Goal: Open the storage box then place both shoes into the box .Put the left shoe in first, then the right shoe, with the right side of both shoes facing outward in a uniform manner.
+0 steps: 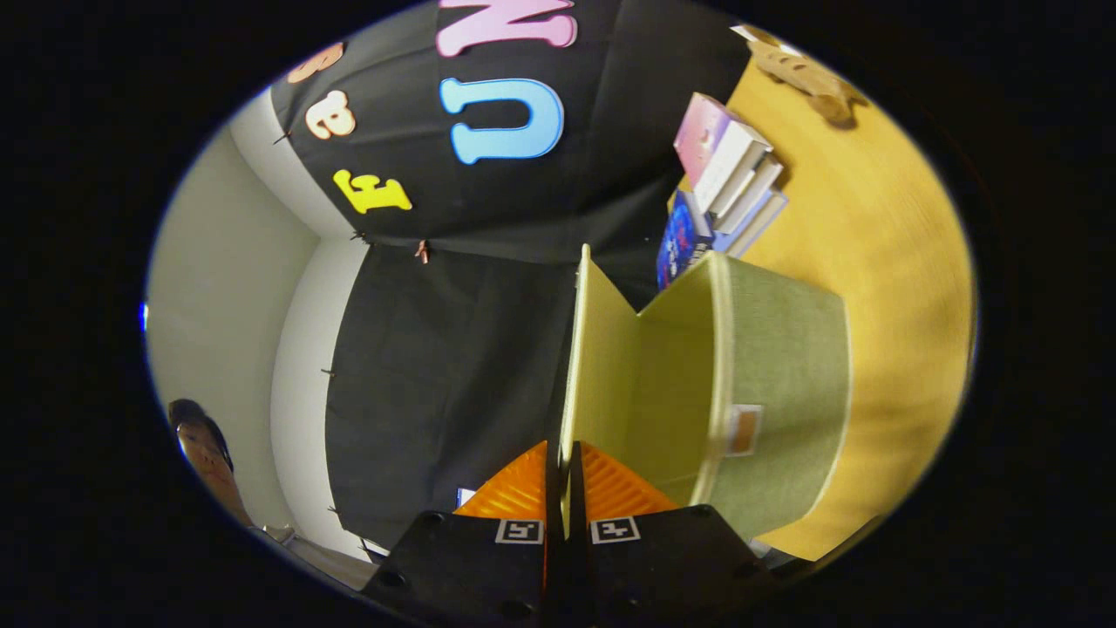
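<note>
The green fabric storage box (785, 375) stands on the yellow wooden table (898, 262), and the whole scene appears rolled sideways. Its pale lid (602, 349) is swung up and away from the box, so the light inside wall shows. My gripper (562, 453) is shut on the lid's free edge, with the thin panel pinched between the two orange fingers (519, 488). The box body lies just ahead of the fingers and to their right.
A stack of books (728, 183) leans on the table just beyond the box. A wooden figure (806, 74) lies farther along the table. A person (205, 453) is by the white wall, off to the left of the fingers.
</note>
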A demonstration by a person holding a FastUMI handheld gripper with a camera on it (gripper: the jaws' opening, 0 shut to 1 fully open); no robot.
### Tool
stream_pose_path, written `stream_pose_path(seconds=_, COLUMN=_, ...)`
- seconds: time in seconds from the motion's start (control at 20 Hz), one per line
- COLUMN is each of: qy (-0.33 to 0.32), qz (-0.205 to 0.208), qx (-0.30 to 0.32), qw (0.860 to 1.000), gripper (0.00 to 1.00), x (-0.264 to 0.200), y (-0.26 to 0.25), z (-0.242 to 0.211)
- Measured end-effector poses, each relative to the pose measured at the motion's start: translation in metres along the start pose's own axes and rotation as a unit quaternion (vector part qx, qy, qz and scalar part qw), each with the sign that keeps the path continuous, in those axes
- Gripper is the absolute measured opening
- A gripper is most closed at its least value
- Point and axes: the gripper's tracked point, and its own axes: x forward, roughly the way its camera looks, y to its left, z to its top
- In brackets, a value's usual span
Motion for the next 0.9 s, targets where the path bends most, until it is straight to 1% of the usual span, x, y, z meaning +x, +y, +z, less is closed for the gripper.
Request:
stream_pose_path(seconds=0.2, qy=0.008, qz=-0.004, qx=-0.05, qw=0.999, gripper=0.06, x=0.045, y=0.048, z=-0.004)
stream_pose_path(seconds=0.3, qy=0.014, qz=-0.01, qx=-0.062, qw=0.998, gripper=0.07, x=0.069, y=0.063, z=-0.01)
stream_pose_path(seconds=0.5, qy=0.028, qz=-0.019, qx=-0.058, qw=0.998, gripper=0.07, x=0.116, y=0.077, z=-0.025)
stream_pose_path(seconds=0.7, qy=0.041, qz=-0.029, qx=-0.058, qw=0.997, gripper=0.07, x=0.154, y=0.078, z=-0.042)
stream_pose_path(seconds=0.8, qy=0.048, qz=-0.029, qx=-0.061, qw=0.997, gripper=0.1, x=0.164, y=0.078, z=-0.049)
stream_pose_path(seconds=0.85, qy=0.054, qz=-0.028, qx=-0.056, qw=0.997, gripper=0.18, x=0.169, y=0.078, z=-0.053)
stream_pose_path(seconds=0.9, qy=0.059, qz=-0.027, qx=-0.05, qw=0.997, gripper=0.21, x=0.171, y=0.077, z=-0.055)
